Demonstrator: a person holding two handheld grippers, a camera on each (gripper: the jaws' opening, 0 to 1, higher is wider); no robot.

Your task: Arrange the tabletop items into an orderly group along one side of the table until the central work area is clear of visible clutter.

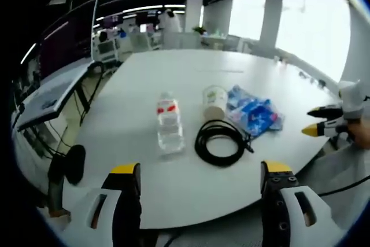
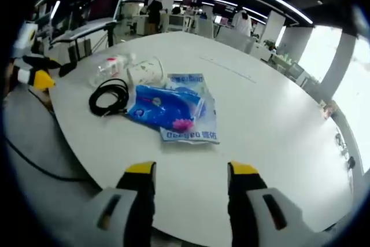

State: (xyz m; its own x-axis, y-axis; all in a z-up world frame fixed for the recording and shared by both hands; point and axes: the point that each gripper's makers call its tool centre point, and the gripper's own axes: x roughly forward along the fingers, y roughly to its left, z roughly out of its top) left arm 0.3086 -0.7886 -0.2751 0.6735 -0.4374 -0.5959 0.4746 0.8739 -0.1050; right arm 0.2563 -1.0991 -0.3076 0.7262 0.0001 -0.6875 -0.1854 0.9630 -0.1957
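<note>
Both my grippers, left [image 1: 198,177] and right [image 2: 191,172], gape empty over the table [image 2: 272,125] edge. Clear bottle [image 1: 169,124], cup [image 1: 214,102], black coiled cable [image 1: 220,142], blue packet [image 2: 173,108] cluster mid-table.

- The left gripper [image 1: 199,180] hangs over the near edge of the white round table [image 1: 231,73], its yellow-tipped jaws spread wide with nothing between them.
- A clear water bottle [image 1: 169,124] with a red label lies on its side near that edge.
- A coiled black cable [image 1: 220,142] lies just beside the bottle.
- A paper cup [image 1: 214,102] lies tipped over, touching the coil.
- A blue plastic bag [image 1: 252,112] lies against the cup.
- The right gripper [image 1: 321,121] hovers off the table's right edge.
</note>
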